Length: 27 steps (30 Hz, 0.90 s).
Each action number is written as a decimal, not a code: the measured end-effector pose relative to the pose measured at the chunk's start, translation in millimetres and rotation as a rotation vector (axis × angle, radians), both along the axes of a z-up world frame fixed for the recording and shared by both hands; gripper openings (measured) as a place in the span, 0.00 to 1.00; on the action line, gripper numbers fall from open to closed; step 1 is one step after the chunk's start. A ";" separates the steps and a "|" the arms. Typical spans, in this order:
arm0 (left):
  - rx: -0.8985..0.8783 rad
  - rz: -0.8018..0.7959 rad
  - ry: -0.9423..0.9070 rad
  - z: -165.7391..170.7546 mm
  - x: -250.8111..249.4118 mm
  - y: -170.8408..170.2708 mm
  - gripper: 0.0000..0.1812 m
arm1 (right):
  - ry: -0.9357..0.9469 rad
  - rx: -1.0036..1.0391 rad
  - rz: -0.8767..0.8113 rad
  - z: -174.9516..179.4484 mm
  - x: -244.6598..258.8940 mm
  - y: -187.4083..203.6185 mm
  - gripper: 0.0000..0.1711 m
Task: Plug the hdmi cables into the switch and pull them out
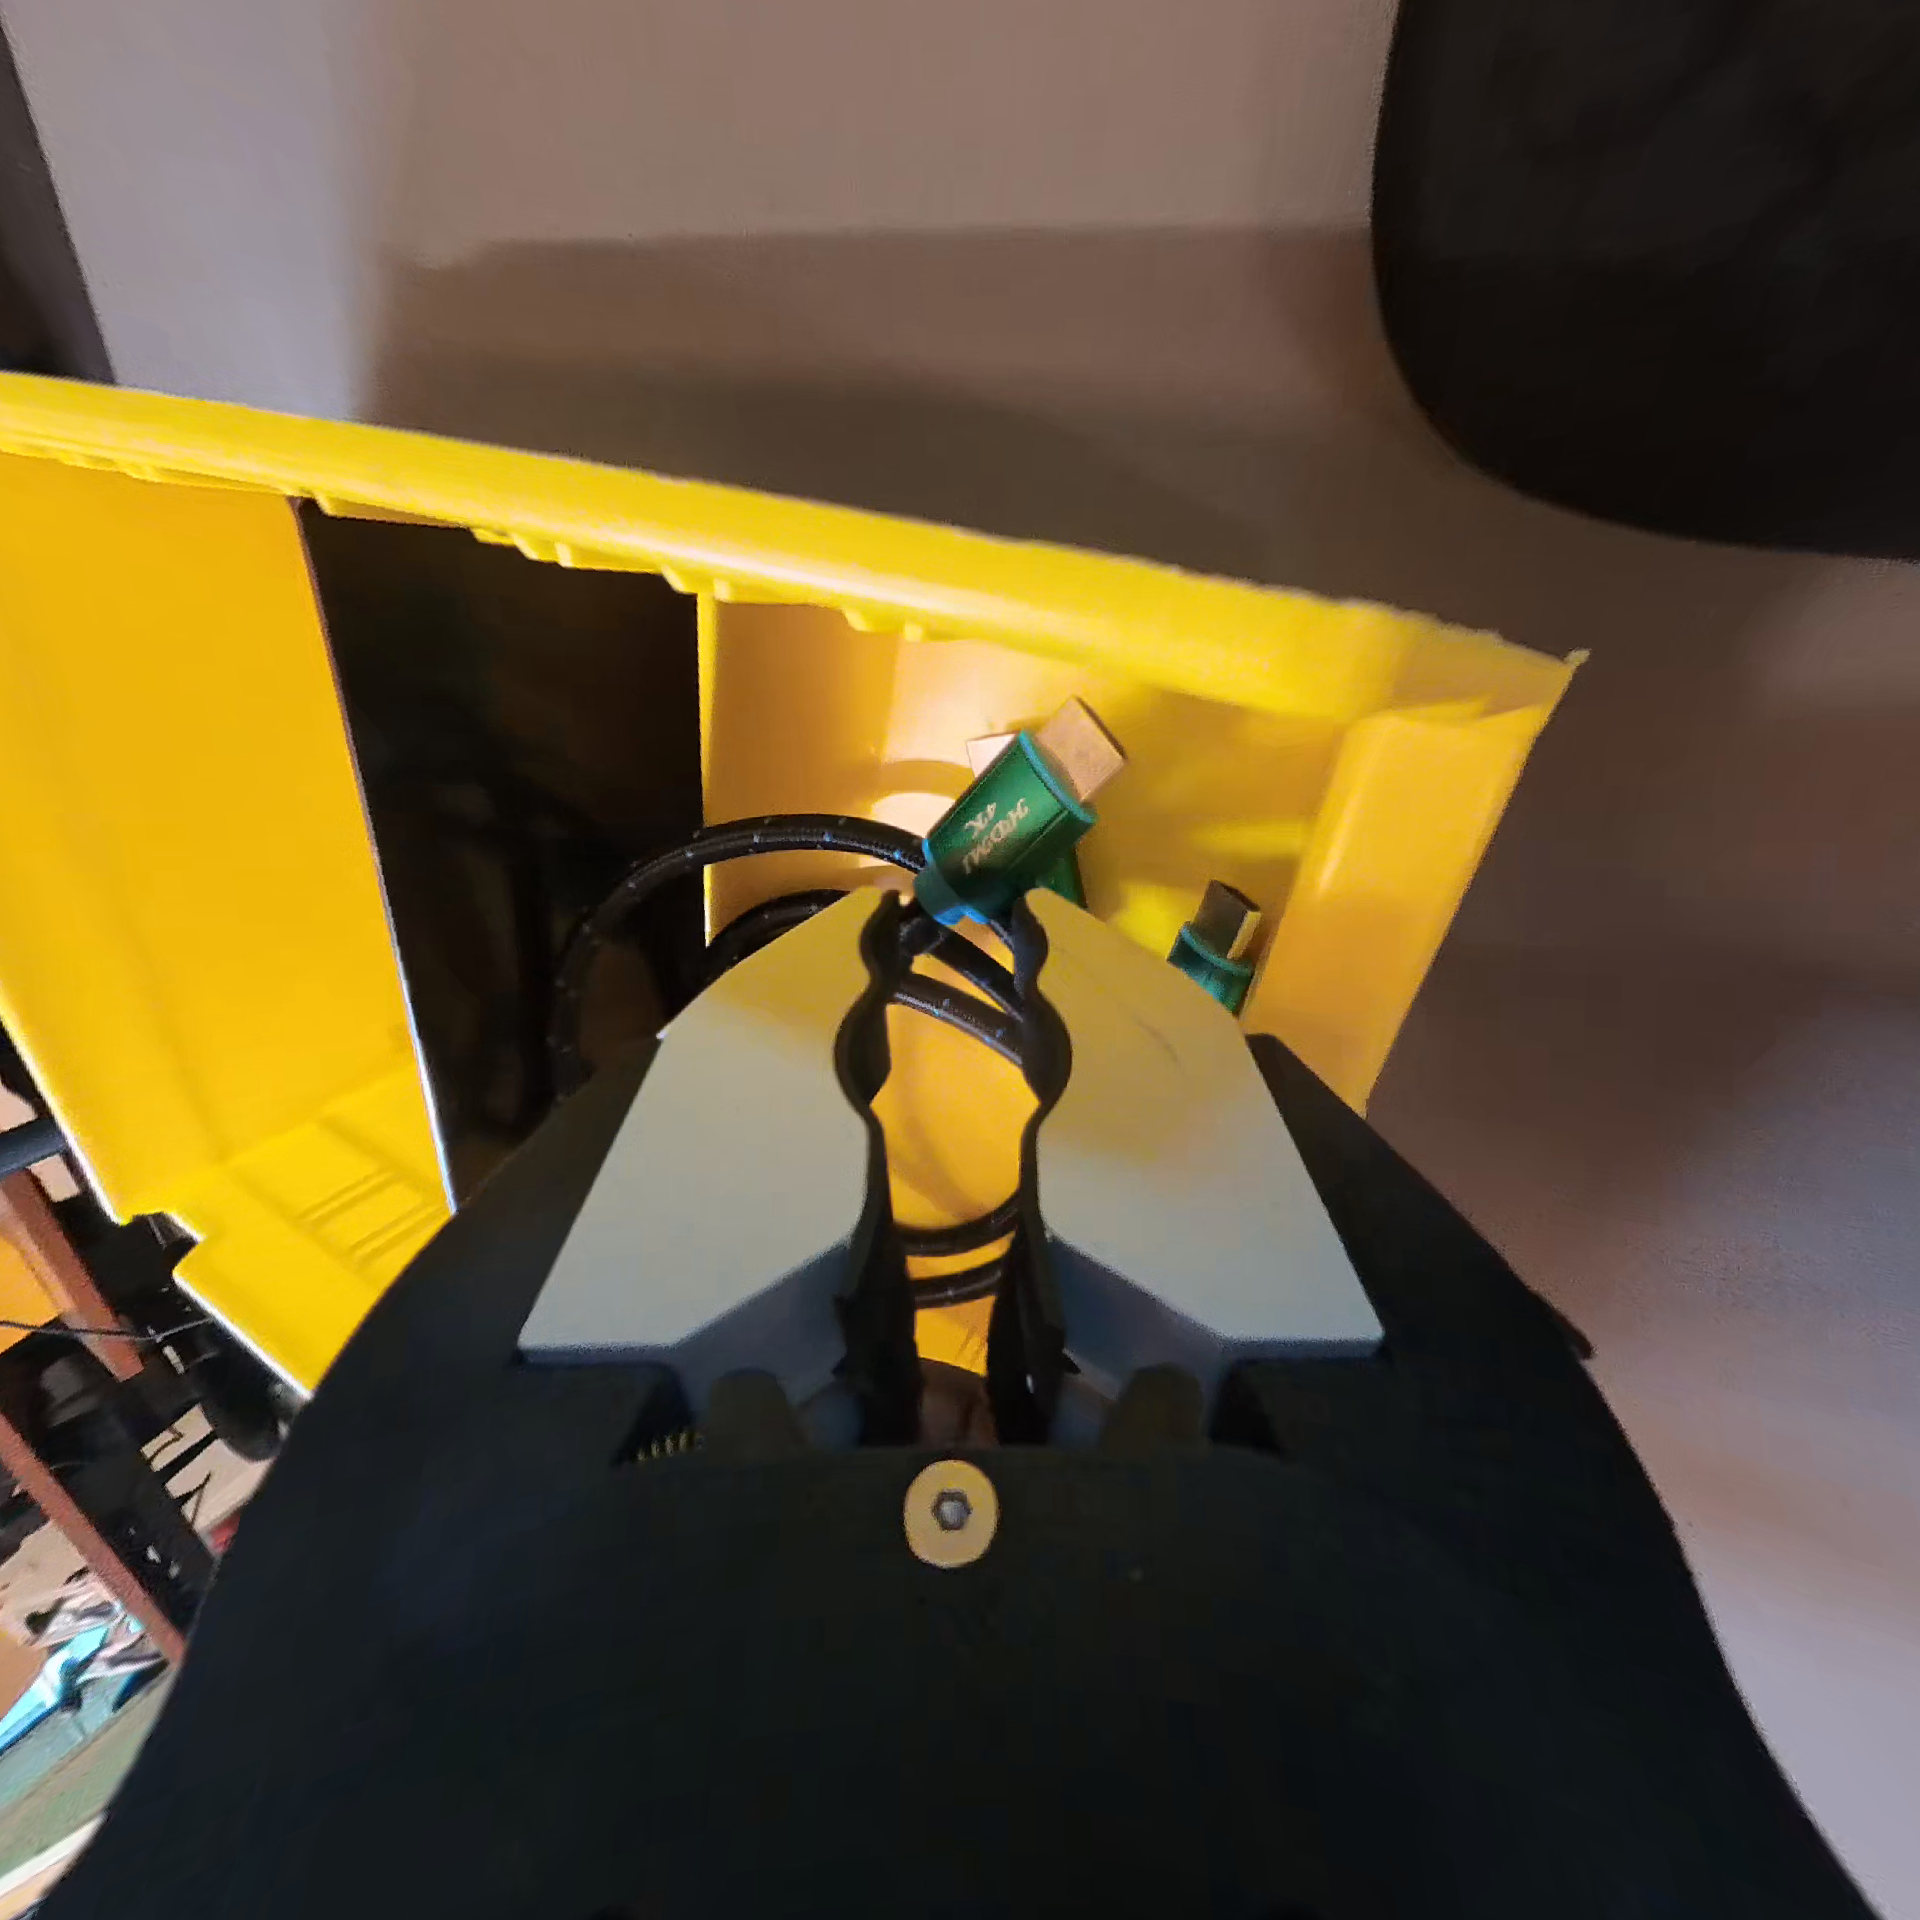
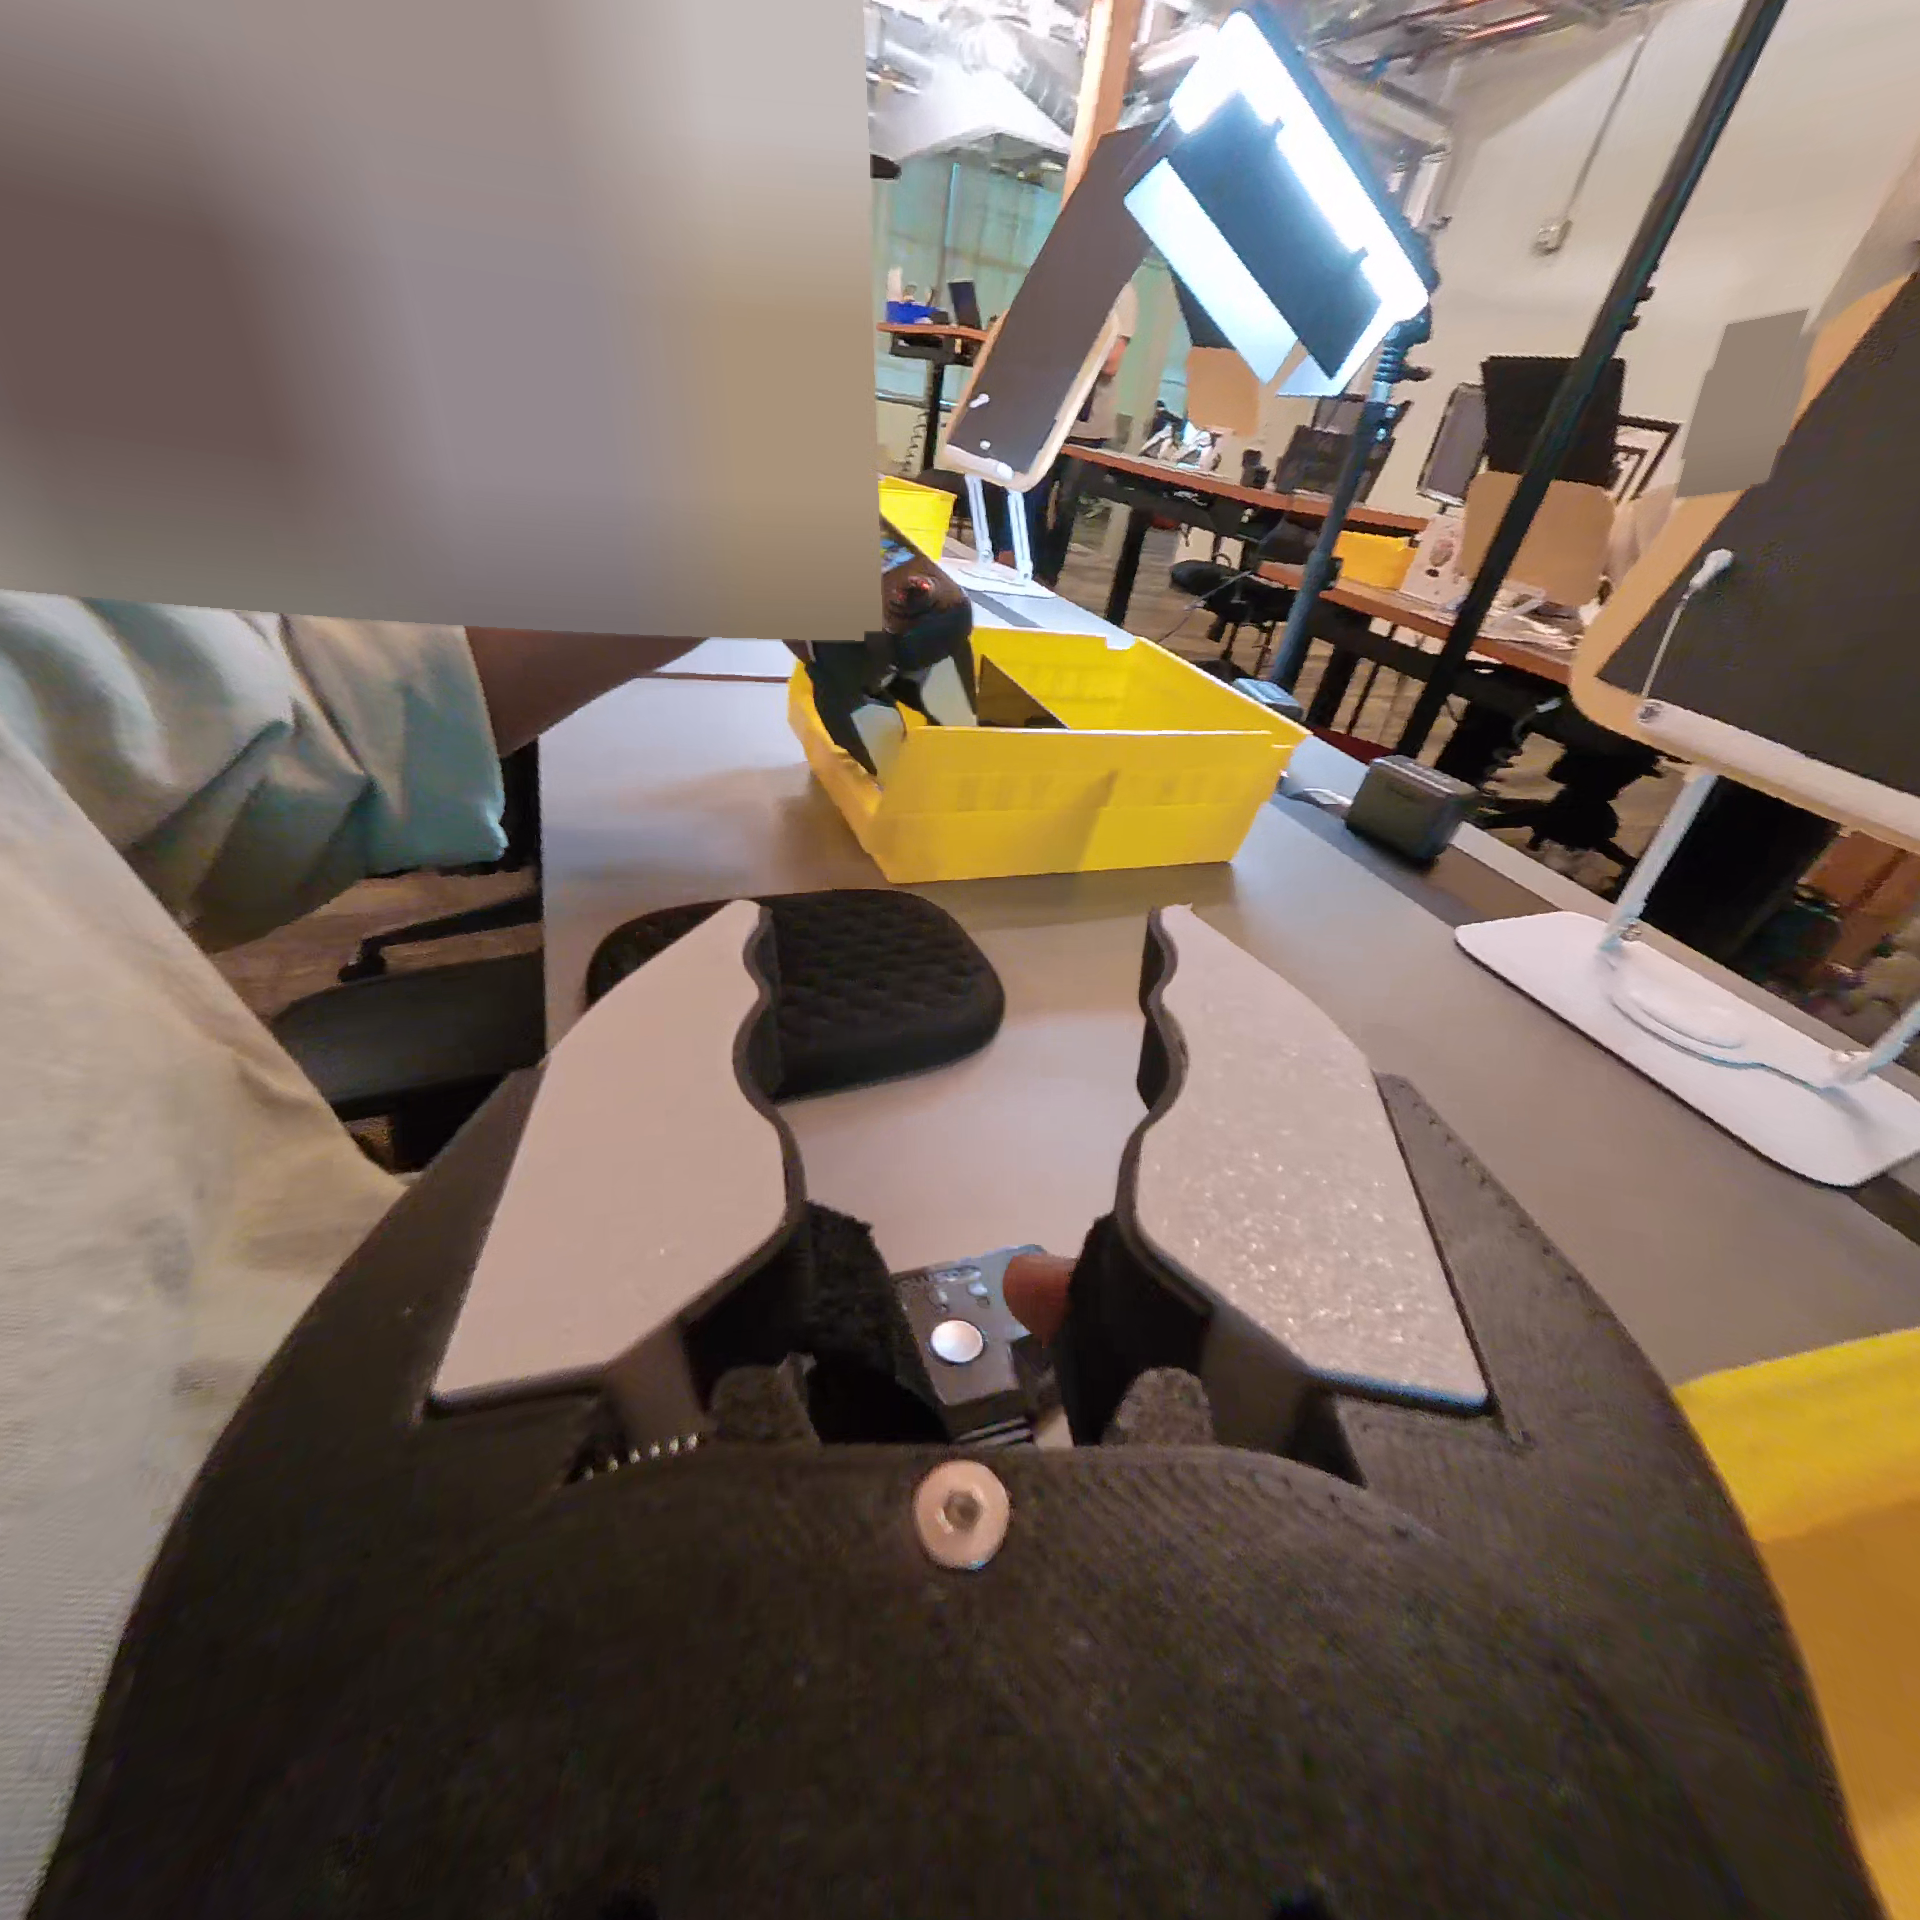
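The left gripper (image 1: pixel 961 914) is inside the yellow bin (image 1: pixel 935 582), jaws clamped on the cable (image 1: pixel 727 847) just behind the green plug (image 1: pixel 997 831), which points to the upper right. The right gripper (image 2: pixel 961 997) hovers over the table (image 2: pixel 665 790), jaws apart and empty. No switch is visible.

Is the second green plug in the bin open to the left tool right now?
Probably not yet. The left tool is already shut on the first green plug's cable end, so it is occupied. The second plug itself stands uncovered against the yellow bin wall, just right of the tool.
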<state>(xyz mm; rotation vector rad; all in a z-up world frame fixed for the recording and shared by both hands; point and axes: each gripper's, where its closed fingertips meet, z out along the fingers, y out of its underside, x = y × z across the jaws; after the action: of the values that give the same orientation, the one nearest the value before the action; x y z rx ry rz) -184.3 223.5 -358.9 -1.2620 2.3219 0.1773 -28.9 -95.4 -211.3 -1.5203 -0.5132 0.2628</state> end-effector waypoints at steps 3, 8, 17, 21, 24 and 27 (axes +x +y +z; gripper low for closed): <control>0.121 0.024 -0.123 17.6 3.9 9.7 0.06 | -0.029 0.000 -0.022 -2.4 4.3 -0.1 0.34; 0.243 0.120 -0.526 84.2 -0.4 10.2 0.00 | -0.047 0.023 -0.029 -2.7 2.0 1.3 0.32; 0.132 0.074 -0.497 86.1 -8.9 4.4 0.10 | -0.134 0.012 -0.064 -11.9 -0.2 6.6 0.32; -0.079 0.092 -0.162 41.5 -19.7 21.0 0.15 | -0.152 0.017 -0.071 -11.4 0.2 6.7 0.32; -0.126 0.084 -0.046 27.0 -20.4 40.0 0.15 | -0.150 0.016 -0.073 -12.2 2.2 7.3 0.32; -0.098 0.030 0.040 8.5 -17.3 50.1 0.16 | -0.145 0.011 -0.078 -14.8 5.2 8.6 0.32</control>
<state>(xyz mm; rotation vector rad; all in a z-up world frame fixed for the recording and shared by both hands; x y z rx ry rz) -201.5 273.6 -350.4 -1.3530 2.3719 0.1012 -23.7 -86.8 -226.1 -1.5527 -0.5671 0.0893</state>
